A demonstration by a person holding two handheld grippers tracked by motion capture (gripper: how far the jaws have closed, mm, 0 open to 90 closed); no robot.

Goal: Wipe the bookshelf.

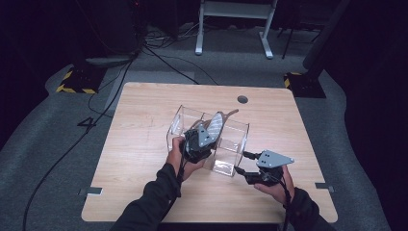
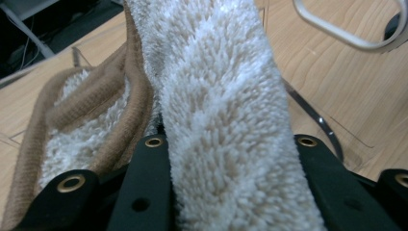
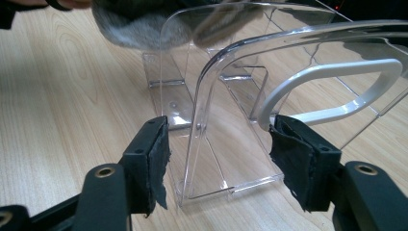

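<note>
lowering slipper [image 2: 226,110], clamped in left gripper [image 1: 199,139], into rack [image 3: 231,96]; right gripper [image 3: 219,163] agape at rack edge; next, seat and release.

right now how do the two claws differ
The left claw is shut on a fluffy slipper, raised over the clear rack; the right claw is open, its pads straddling the rack's end wall, low by the table. Both have black jaws.

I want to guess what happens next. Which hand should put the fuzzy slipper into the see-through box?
Probably the left. The left gripper is shut on the fuzzy slipper right over the clear box. The right gripper waits open around the box's near wall, good for steadying.
</note>
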